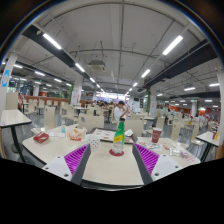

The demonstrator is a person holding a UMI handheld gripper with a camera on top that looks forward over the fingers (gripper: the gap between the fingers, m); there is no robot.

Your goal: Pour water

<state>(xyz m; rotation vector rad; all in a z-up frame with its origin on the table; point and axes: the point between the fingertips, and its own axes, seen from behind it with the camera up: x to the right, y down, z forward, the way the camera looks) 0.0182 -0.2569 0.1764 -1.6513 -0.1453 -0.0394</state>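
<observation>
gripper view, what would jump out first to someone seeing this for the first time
The green bottle with a yellow label stands out, upright on the pale table just ahead of the tool, whose two purple-padded fingers are open with nothing between them. To its right on the same table stands a reddish cup. Behind them stretches a large hall with long ceiling lights and rows of more tables.

Smooth matt table (110, 168); clear plastic bottle (119, 137).
</observation>
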